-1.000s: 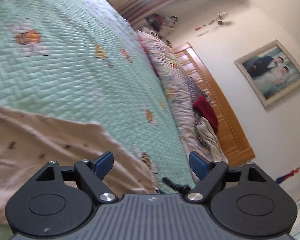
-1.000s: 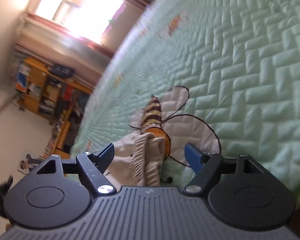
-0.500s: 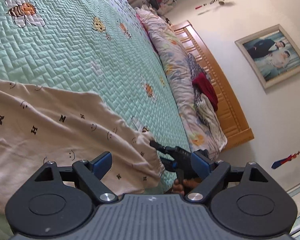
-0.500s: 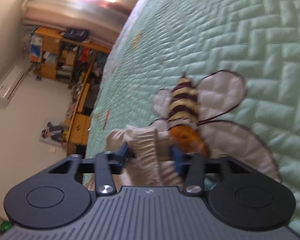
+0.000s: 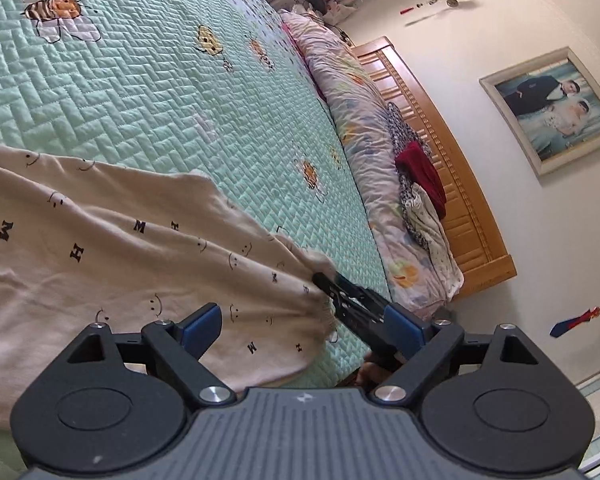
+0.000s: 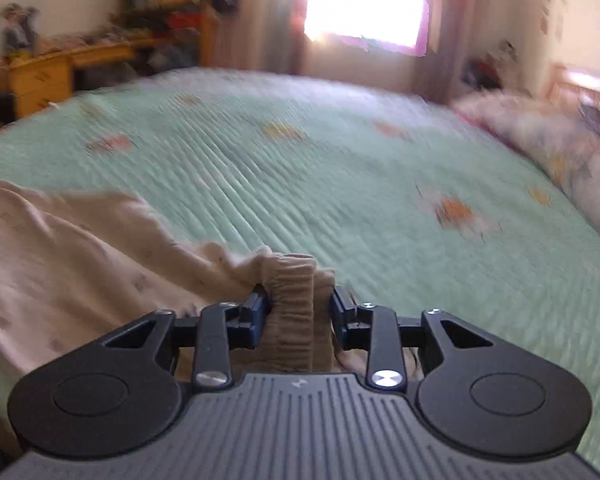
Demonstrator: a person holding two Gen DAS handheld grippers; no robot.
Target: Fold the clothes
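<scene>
A cream garment (image 5: pixel 112 264) printed with small smiley faces and letters lies spread across the near part of a mint-green quilted bedspread (image 5: pixel 172 92), its gathered elastic end bunched at the edge of the bed. The right gripper (image 6: pixel 300 310) is clamped on that ribbed elastic band (image 6: pixel 292 304), the cloth squeezed into a thick wad between its two blue pads; in the left wrist view the same tool shows as a dark arm biting the corner of the fabric. The left gripper (image 5: pixel 300 320) hangs just above the cloth with its fingers wide apart and nothing between them. The step in hand looks like taking hold of the garment at two points so it can be lifted and laid flat for a fold. To do it well, the left tongs should come down on the hem or edge close by and pinch only that edge (not the bedspread beneath), taking a flat bite rather than a wad. Then both hands can draw apart gently until the cloth is taut and wrinkle-free.
</scene>
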